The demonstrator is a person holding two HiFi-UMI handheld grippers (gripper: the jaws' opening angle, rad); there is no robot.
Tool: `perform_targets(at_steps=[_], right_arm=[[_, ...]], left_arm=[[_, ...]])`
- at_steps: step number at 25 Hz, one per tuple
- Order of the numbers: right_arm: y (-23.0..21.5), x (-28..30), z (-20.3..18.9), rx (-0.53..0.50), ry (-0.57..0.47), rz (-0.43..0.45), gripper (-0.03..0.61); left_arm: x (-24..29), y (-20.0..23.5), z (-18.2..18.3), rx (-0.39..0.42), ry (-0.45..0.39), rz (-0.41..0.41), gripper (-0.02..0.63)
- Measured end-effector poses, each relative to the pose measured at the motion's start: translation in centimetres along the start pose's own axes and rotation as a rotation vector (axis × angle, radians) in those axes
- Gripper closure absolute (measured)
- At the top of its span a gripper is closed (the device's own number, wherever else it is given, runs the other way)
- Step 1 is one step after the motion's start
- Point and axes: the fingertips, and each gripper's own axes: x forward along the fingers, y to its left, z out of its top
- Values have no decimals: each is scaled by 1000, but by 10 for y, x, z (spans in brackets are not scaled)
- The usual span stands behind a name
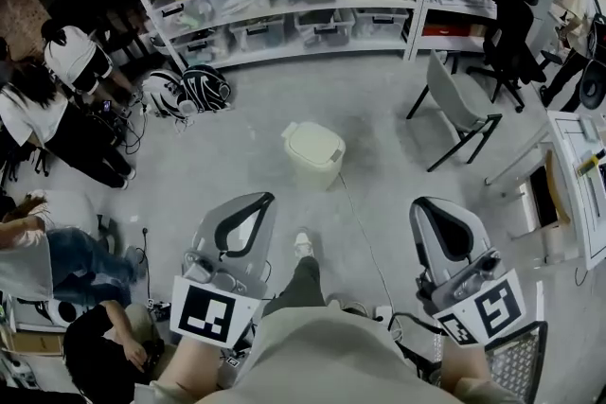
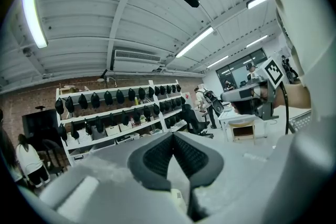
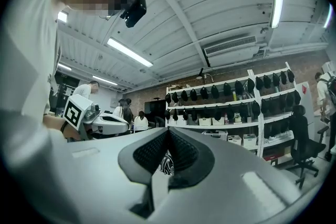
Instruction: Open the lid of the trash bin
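Trash bin (image 1: 313, 153) on the floor (image 1: 379, 118), lid down, ahead of me and well apart from both grippers. My left gripper (image 1: 267, 198) and right gripper (image 1: 422, 202): jaws closed tip to tip, gripping nothing.

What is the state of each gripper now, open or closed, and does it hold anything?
Left gripper: closed, tips together, holding nothing.
Right gripper: closed, tips together, holding nothing.
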Motion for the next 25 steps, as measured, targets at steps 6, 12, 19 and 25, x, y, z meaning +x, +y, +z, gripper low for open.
perform_targets(at_steps=[6,12,19,25], right_arm=[[-16,35,-13,-1,31,0,575],[-35,91,-22,5,69,1,575],[-63,175,-32,15,111,-37,575],[-87,246,-43,37,129,-86,575]], left_arm=[[24,24,-6,3,-25,-5,612],[60,65,-20,-18,0,-13,612],[114,134,-42,-70,17,-40,612],[164,195,-56,-70,11,-70,612]])
